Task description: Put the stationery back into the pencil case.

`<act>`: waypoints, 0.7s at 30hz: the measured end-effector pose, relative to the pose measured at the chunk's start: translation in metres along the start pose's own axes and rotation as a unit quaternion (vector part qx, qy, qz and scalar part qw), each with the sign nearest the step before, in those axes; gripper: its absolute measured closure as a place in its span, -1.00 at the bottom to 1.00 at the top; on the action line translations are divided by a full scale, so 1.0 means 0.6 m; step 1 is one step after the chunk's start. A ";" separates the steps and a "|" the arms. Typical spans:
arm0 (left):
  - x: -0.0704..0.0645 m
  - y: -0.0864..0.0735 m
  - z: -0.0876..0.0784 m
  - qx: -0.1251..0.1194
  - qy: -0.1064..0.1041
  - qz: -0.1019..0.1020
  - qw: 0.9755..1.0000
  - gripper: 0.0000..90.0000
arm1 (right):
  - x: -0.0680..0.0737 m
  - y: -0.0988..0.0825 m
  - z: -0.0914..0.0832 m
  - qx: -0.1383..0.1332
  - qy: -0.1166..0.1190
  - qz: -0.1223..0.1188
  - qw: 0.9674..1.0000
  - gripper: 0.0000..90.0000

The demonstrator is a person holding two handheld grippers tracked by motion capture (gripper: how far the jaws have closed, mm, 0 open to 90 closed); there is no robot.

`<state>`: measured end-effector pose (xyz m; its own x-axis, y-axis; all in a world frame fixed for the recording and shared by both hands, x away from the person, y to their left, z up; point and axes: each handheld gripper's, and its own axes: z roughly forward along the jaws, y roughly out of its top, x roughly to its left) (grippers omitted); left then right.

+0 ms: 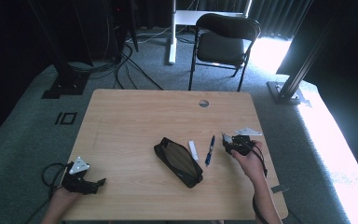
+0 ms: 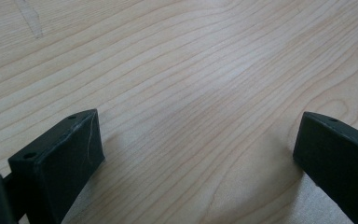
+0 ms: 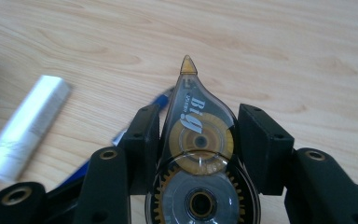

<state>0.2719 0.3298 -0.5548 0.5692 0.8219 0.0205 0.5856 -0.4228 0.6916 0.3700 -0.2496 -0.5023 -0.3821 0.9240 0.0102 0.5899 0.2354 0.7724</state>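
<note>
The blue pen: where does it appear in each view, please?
High view: the blue pen lies right of centre, beside the white tube.
Left gripper view: bare table between open jaws.
Right gripper view: the pen peeks out behind the jaw at picture left.
Shared landmark: the white tube.

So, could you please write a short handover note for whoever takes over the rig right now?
Right claw: shut on the correction tape roller, held just above the table near its right edge.
Left claw: open, nothing in it, low over the table's near left corner.
Black pouch lies mid-table; a white tube and a blue pen lie between it and the right claw.
Done: roller picked up.
Left: probably into the pouch, then tube and pen.
</note>
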 end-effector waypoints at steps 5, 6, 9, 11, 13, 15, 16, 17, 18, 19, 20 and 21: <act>0.000 0.000 0.000 0.000 0.000 0.000 1.000 -0.96 | 0.022 0.014 -0.014 -0.010 0.015 -0.011 1.000 0.11; 0.000 0.000 0.000 0.000 0.000 0.000 1.000 -0.97 | 0.028 0.018 -0.018 -0.013 0.019 -0.015 1.000 0.12; 0.000 0.000 0.000 0.000 0.000 0.000 1.000 -0.97 | 0.045 0.028 -0.030 -0.024 0.032 -0.024 0.999 0.12; 0.000 0.000 0.000 0.000 0.000 0.000 1.000 -0.97 | 0.056 0.035 -0.038 -0.027 0.037 -0.029 0.999 0.12; 0.000 0.000 0.000 0.000 0.000 0.000 1.000 -0.97 | 0.067 0.041 -0.045 -0.031 0.041 -0.037 0.998 0.12; 0.000 0.000 0.000 0.000 0.000 0.000 1.000 -0.97 | 0.080 0.046 -0.051 -0.040 0.052 -0.047 0.997 0.12; 0.000 0.000 0.000 0.000 0.000 0.000 1.000 -0.96 | 0.087 0.049 -0.054 -0.040 0.056 -0.050 0.996 0.12; 0.000 0.000 0.000 0.000 0.000 0.000 1.000 -0.97 | 0.093 0.051 -0.057 -0.042 0.056 -0.054 0.996 0.12; 0.000 0.000 0.000 0.000 0.000 0.000 1.000 -0.97 | 0.102 0.054 -0.060 -0.044 0.062 -0.059 0.995 0.12; 0.000 0.000 0.000 0.000 0.000 0.000 1.000 -0.97 | 0.109 0.056 -0.062 -0.044 0.068 -0.060 0.995 0.12; 0.000 0.000 0.000 0.000 0.000 0.000 1.000 -0.97 | 0.116 0.058 -0.064 -0.046 0.068 -0.066 0.994 0.12; 0.000 0.000 0.000 0.000 0.000 0.000 1.000 -0.96 | 0.123 0.060 -0.065 -0.045 0.070 -0.070 0.994 0.12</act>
<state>0.2719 0.3298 -0.5548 0.5687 0.8223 0.0200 0.5858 -0.4220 0.6919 0.3350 -0.1848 -0.4490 -0.5546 0.8319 -0.0188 0.4597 0.3252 0.8264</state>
